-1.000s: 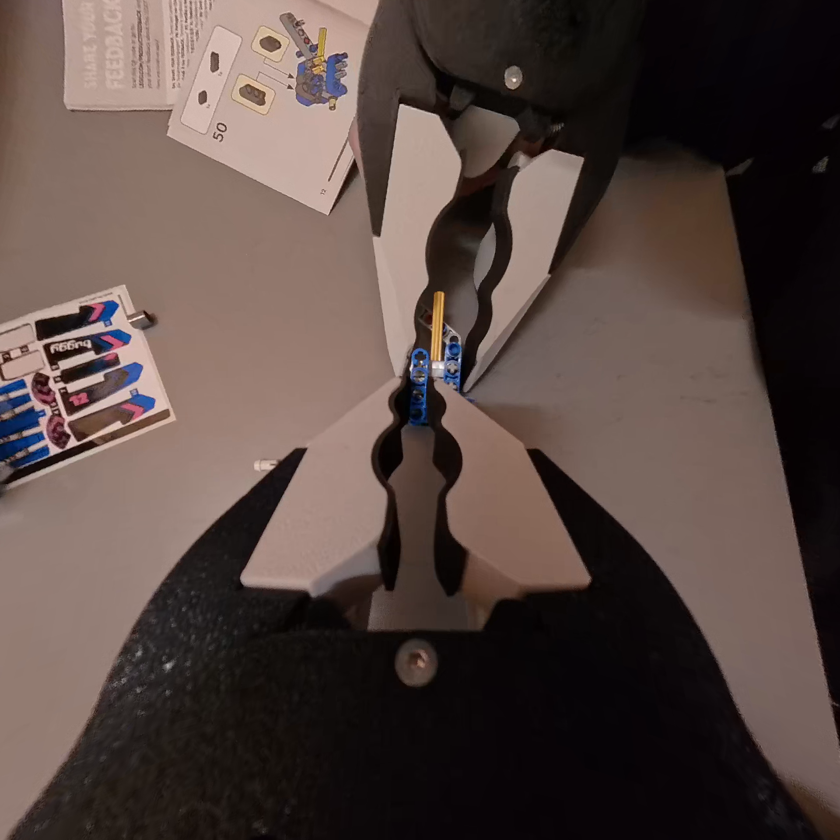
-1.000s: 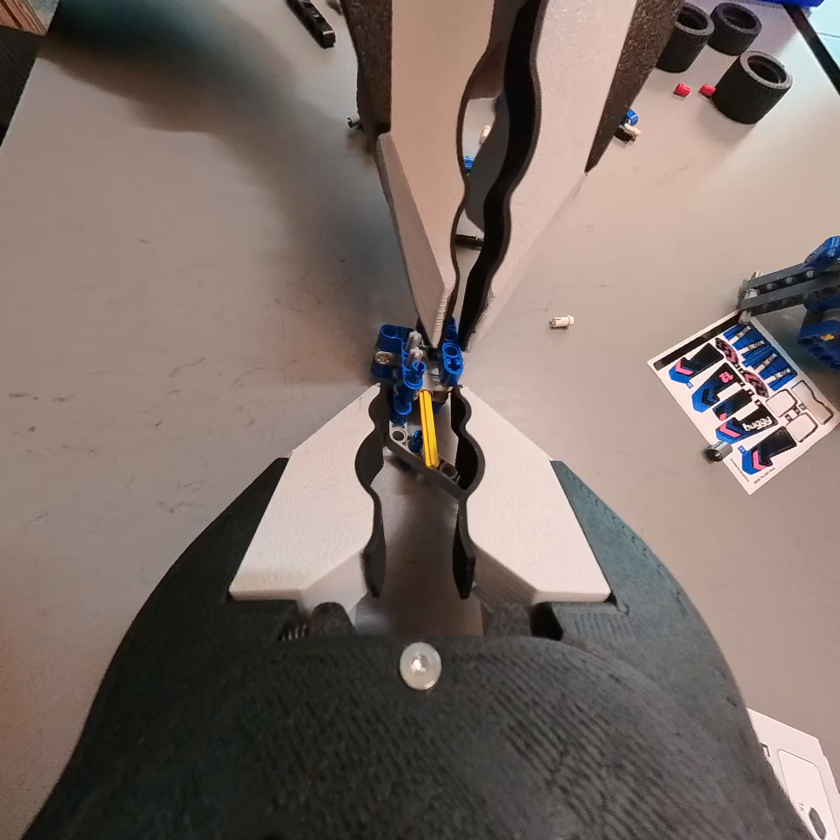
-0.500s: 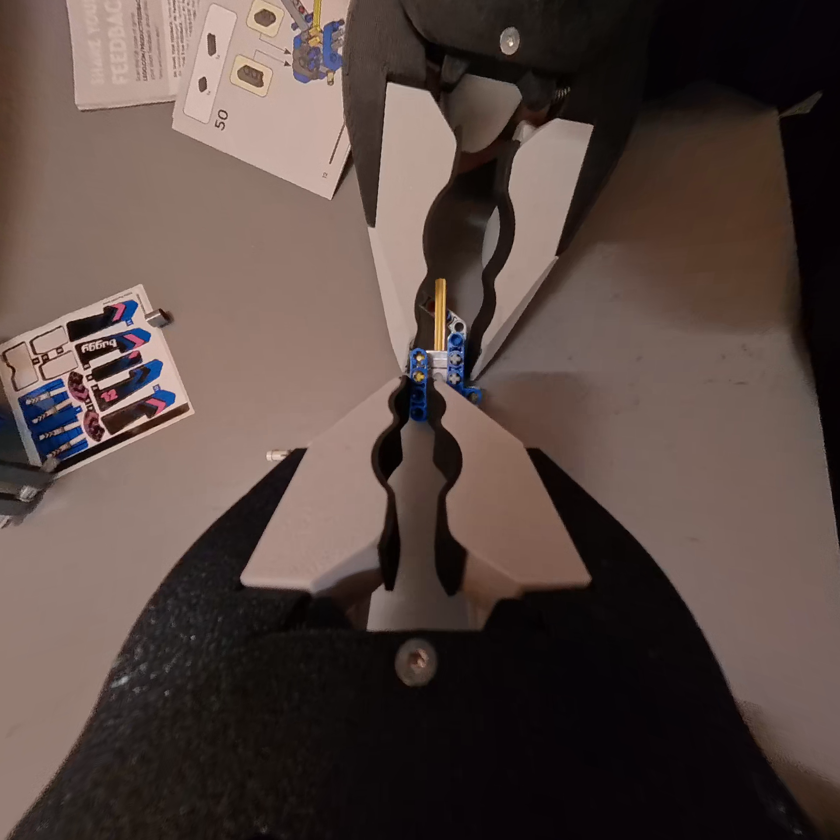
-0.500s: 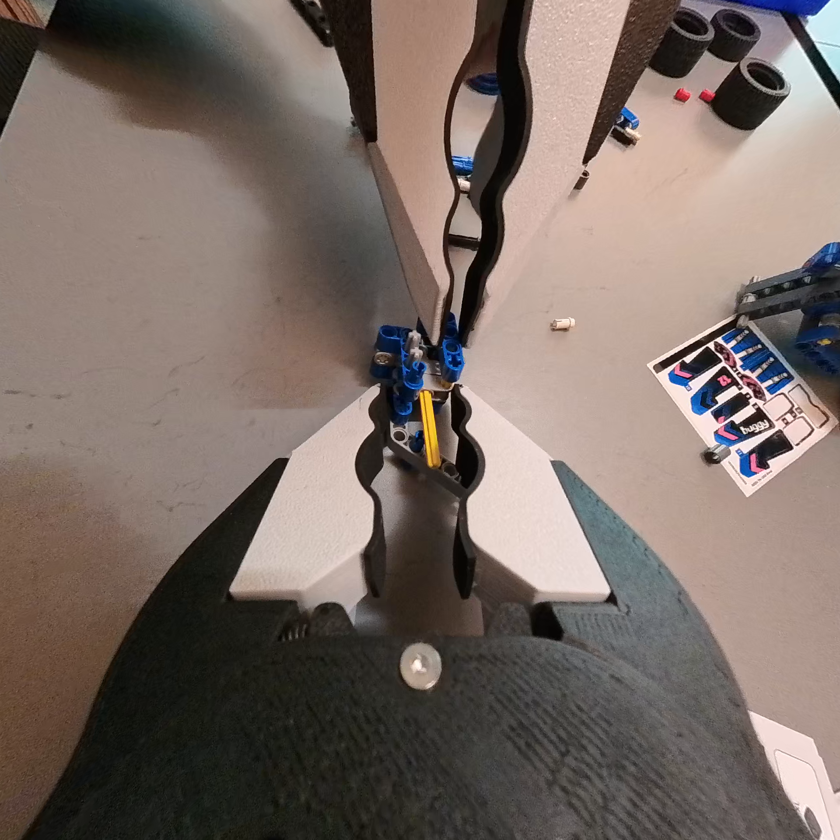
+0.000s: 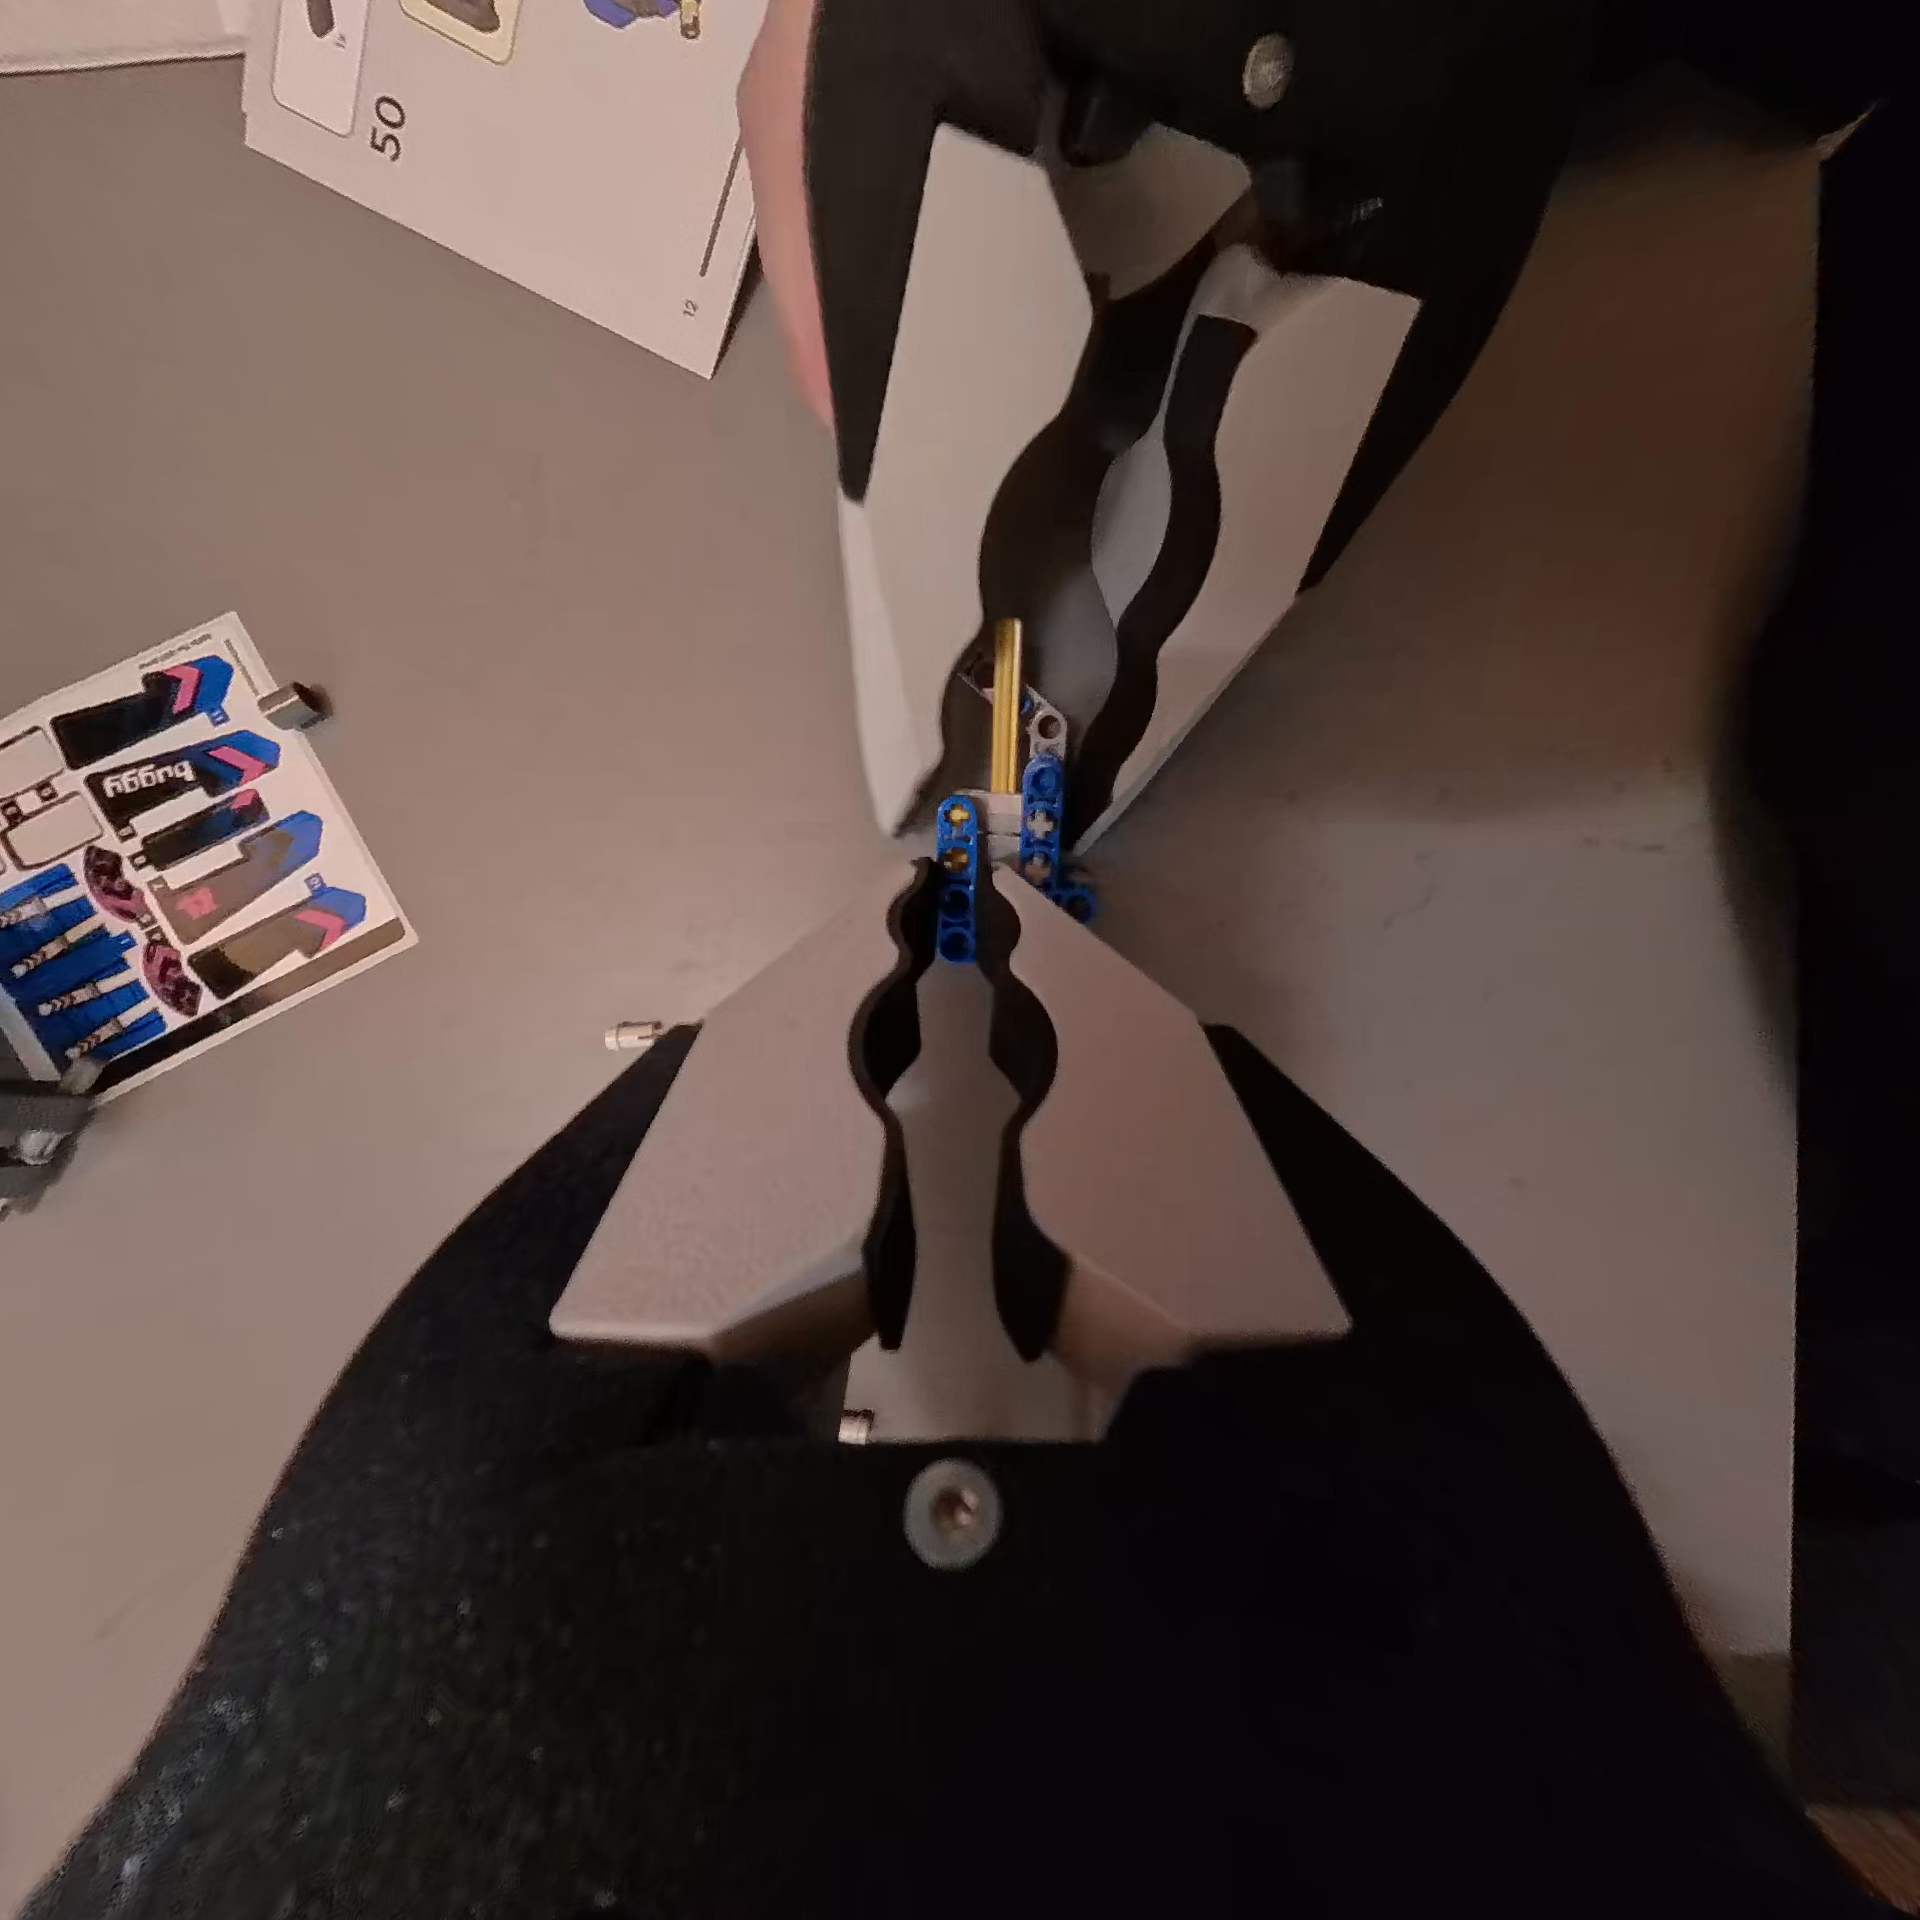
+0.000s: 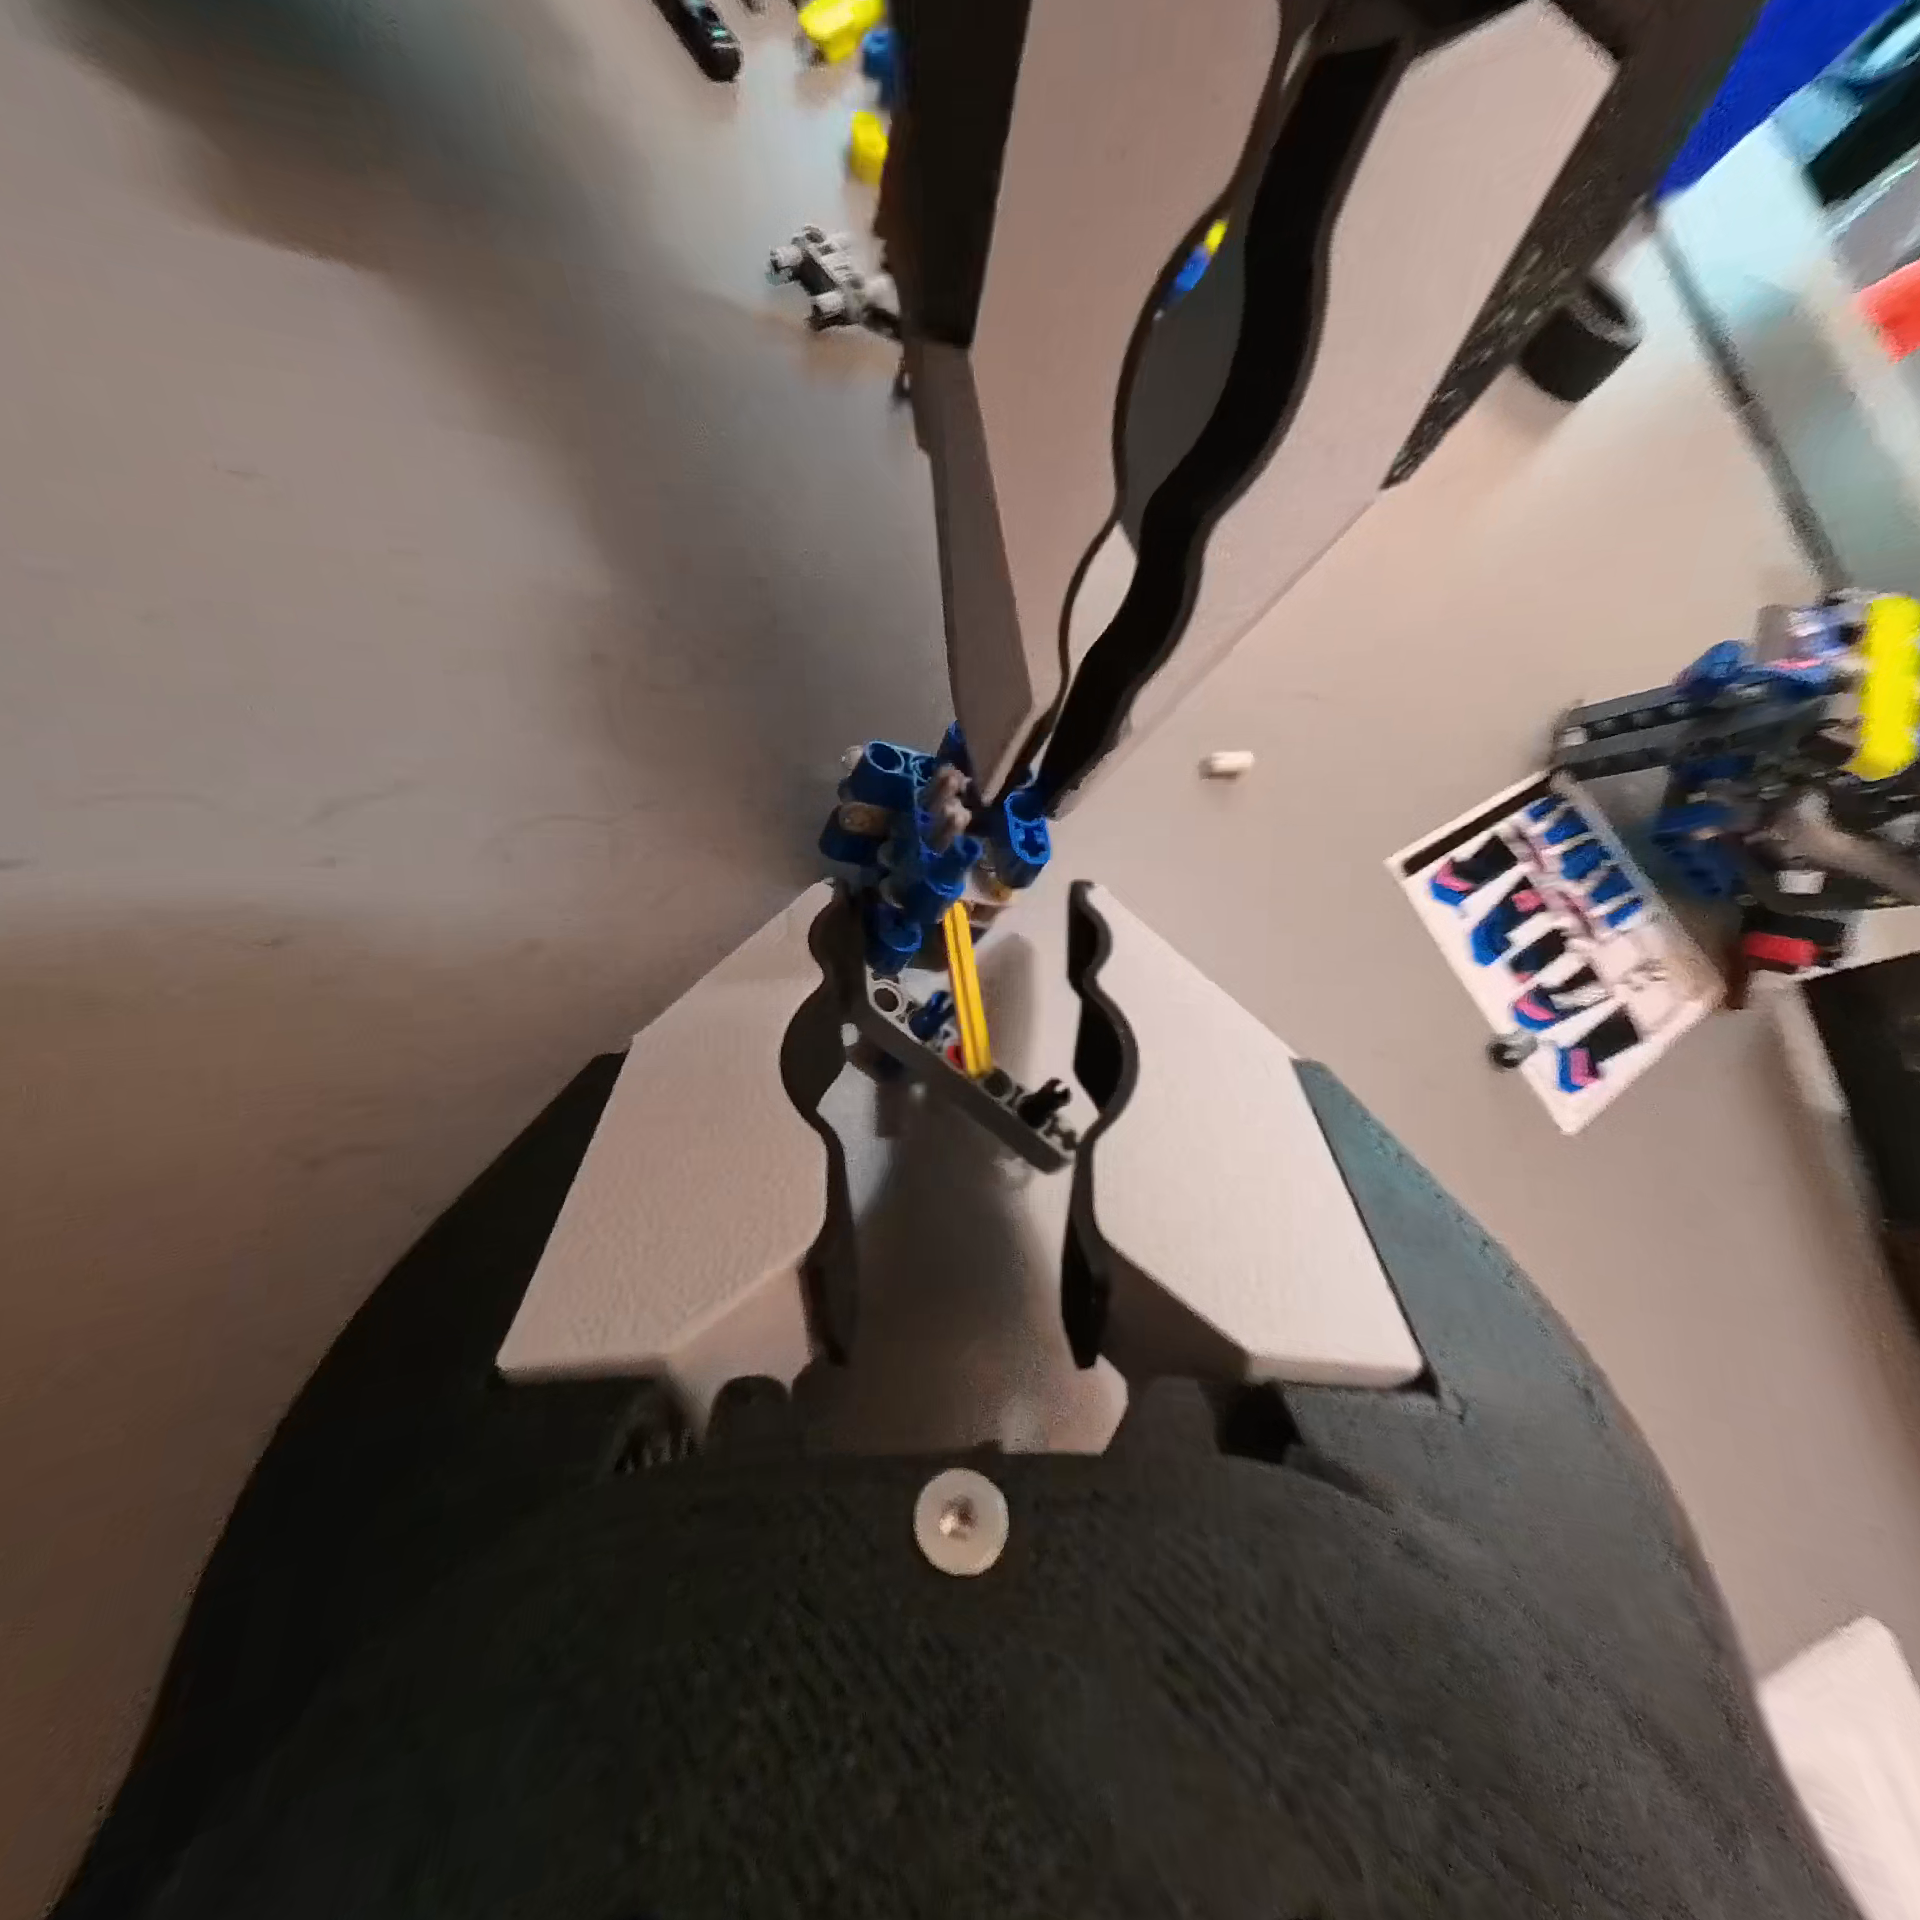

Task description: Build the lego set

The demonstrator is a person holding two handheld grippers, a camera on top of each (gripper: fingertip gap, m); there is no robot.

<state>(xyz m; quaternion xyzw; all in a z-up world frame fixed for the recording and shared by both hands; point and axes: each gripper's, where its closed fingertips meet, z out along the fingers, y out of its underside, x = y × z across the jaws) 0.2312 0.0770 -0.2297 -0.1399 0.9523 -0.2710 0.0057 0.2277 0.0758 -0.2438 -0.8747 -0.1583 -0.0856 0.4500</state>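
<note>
A small Lego assembly of blue beams (image 5: 1042, 821) hangs between the two grippers above the grey table. A yellow axle (image 5: 1005, 717) and a grey beam (image 6: 966, 1070) stick out of it. My left gripper (image 5: 961, 883) is shut on a blue beam at one end; it comes in from the top of the right wrist view (image 6: 1023, 769). My right gripper (image 6: 956, 904) faces it with its jaws apart. The axle (image 6: 966, 987) and grey beam lie loosely between them. The blue part (image 6: 904, 821) is blurred.
A sticker sheet (image 5: 177, 852) lies to the left, next to a small dark bush (image 5: 291, 704) and a pale pin (image 5: 634, 1034). The instruction booklet (image 5: 520, 156) is at the far left. A partly built blue, grey and yellow model (image 6: 1766, 748), a tyre (image 6: 1579, 343) and loose parts (image 6: 831, 270) lie beyond. Left and right tips are no more than a few centimetres apart. Between my right fingertips and the pale pin (image 5: 634, 1034) there is roughly 7 cm. Seen from the right wrist view (image 6: 1229, 766) as well.
My right gripper has opened its jaws around the grey beam and axle, and its view has swung and blurred. The left gripper stays shut on the blue beam.
</note>
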